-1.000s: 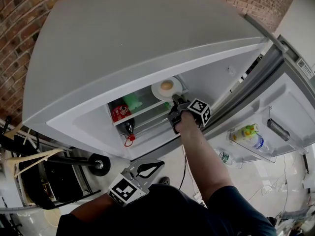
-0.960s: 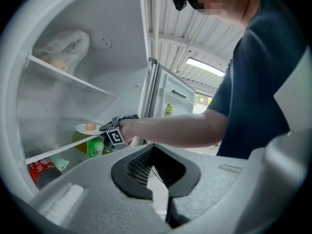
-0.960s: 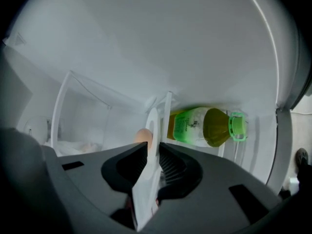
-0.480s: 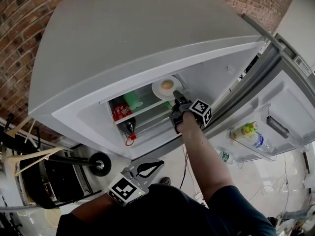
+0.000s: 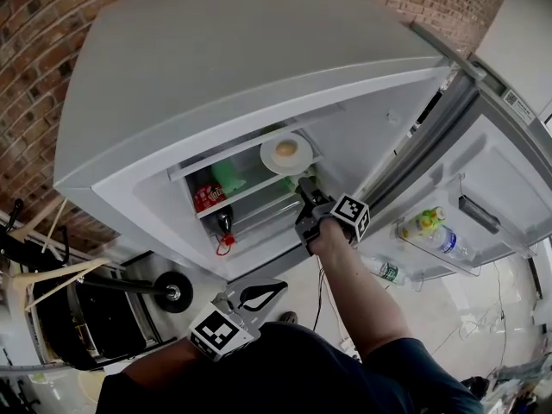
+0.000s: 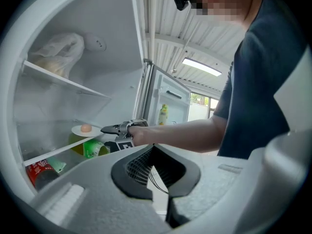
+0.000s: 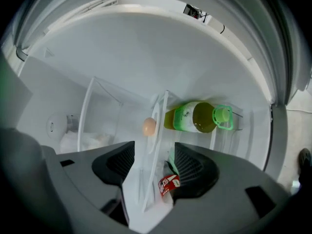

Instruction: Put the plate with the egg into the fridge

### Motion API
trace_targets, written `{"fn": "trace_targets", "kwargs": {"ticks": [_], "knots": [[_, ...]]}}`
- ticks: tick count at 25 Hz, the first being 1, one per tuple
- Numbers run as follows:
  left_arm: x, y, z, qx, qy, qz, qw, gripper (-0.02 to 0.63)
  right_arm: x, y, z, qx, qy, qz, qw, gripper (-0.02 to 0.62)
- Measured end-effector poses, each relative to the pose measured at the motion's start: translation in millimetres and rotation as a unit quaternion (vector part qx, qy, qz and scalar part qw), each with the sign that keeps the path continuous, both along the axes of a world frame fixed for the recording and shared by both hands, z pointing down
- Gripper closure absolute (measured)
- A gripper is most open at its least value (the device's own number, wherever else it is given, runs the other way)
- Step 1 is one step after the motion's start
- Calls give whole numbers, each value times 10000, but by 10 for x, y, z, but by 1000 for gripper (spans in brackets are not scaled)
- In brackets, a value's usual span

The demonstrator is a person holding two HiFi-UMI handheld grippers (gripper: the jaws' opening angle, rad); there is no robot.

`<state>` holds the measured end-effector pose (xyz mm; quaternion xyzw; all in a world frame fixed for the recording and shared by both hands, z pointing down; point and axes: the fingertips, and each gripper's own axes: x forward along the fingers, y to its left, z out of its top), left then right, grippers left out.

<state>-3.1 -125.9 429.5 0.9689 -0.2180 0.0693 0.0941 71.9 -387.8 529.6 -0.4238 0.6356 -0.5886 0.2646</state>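
A white plate (image 5: 269, 160) with a brown egg (image 5: 287, 149) rests on a glass shelf inside the open fridge (image 5: 216, 67). My right gripper (image 5: 306, 195) is just in front of the shelf, a little short of the plate. Its jaws are opening and the pads touch nothing. In the right gripper view the plate (image 7: 155, 112) appears edge-on beyond the right gripper (image 7: 153, 162), with the egg (image 7: 149, 126) on it. My left gripper (image 5: 280, 286) hangs low by the person's body, shut and empty. From the left gripper (image 6: 153, 147) view, the plate (image 6: 77, 131), egg (image 6: 86, 127) and right gripper (image 6: 103, 129) are visible.
A green bottle (image 7: 197, 117) lies under the plate's shelf, with a red can (image 5: 207, 198) lower down. A white bag (image 6: 58, 52) sits on the upper shelf. The open door (image 5: 496, 171) at right holds bottles (image 5: 427, 222). A black wheeled cart (image 5: 172, 293) stands at lower left.
My right gripper went from shut on the plate's rim to open and drew back a little. The plate with the egg stays on the shelf. The left gripper has not moved.
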Motion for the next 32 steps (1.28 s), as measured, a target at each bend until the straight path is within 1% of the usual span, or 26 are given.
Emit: {"fn": "trace_targets", "kwargs": {"ticks": [3, 7, 11, 14, 17, 22, 25, 27, 28, 30, 32], "knots": [[21, 19, -7, 148, -166, 125, 9997, 607, -14, 208, -91, 103, -58, -105, 9999, 344], [64, 43, -59, 85, 59, 159, 9998, 607, -75, 473, -287, 372, -29, -348, 9987, 344], [63, 43, -90, 125, 51, 199, 9997, 607, -176, 768, -460, 704, 237, -787, 9941, 356], [59, 56, -92, 114, 22, 219, 9997, 607, -166, 998, -524, 914, 537, -965, 9897, 422], [63, 66, -96, 120, 12, 238, 9996, 607, -115, 1216, -530, 1054, 722, -1007, 9867, 485], [63, 45, -172, 90, 154, 185, 9997, 607, -171, 1561, -601, 1481, 946, -1218, 9769, 560], [58, 44, -173, 94, 125, 182, 9997, 607, -252, 1773, -688, 1862, 1300, -1409, 9636, 577], [67, 57, -171, 93, 108, 211, 9997, 607, -300, 1920, -735, 2117, 1618, -1546, 9514, 584], [74, 66, -171, 99, 102, 229, 9996, 607, -318, 1992, -762, 2266, 1819, -1613, 9432, 584], [85, 81, -175, 120, 85, 261, 9996, 607, -350, 2127, -827, 2615, 2326, -1749, 9203, 584], [85, 90, -179, 135, 71, 270, 9995, 607, -384, 2249, -887, 2972, 2903, -1879, 8900, 584]]}}
